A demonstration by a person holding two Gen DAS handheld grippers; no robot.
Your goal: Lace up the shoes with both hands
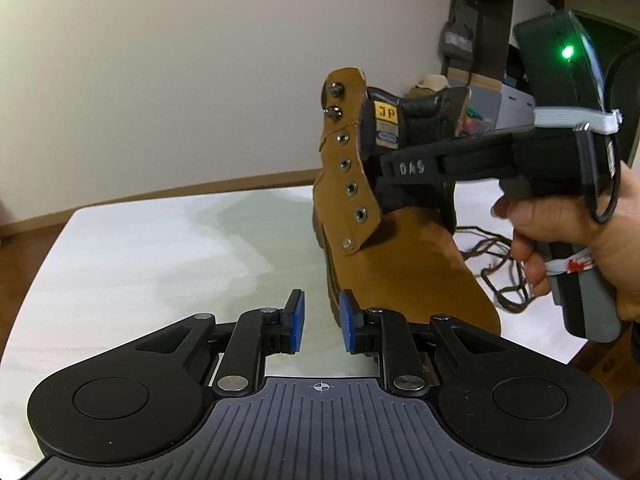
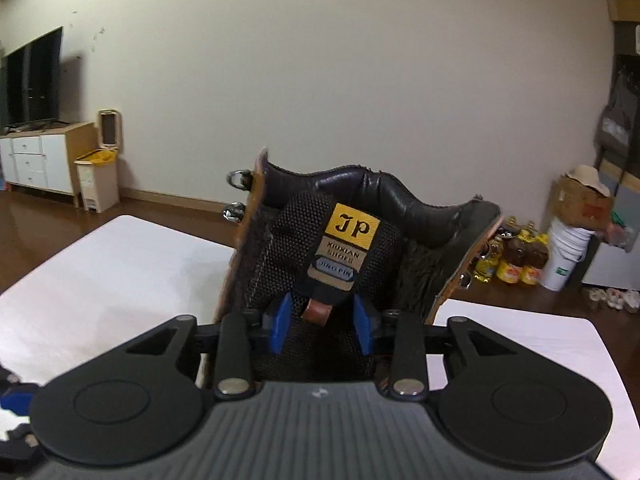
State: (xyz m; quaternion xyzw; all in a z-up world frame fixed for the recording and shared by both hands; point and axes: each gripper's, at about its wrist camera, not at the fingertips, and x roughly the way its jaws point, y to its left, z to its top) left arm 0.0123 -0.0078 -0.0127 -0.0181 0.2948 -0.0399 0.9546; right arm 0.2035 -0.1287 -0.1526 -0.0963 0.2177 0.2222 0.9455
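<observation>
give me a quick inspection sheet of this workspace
surface: white table, bare where visible
job's things: tan boot upright, eyelets empty; brown lace loose on the table beside it
clutter: nothing seen on the table
grippers: left gripper open, at the boot's toe; right gripper open, fingers either side of the tongue
cables: nothing seen
surroundings: TV, white cabinet, bin, oil bottles, buckets

My left gripper (image 1: 321,322) is matte black with blue pads (image 1: 296,322), silver pivot screws and a ribbed grey base. My right hand (image 1: 568,240), bare-skinned, wraps a grey-black handle marked "DAS", green light above.
</observation>
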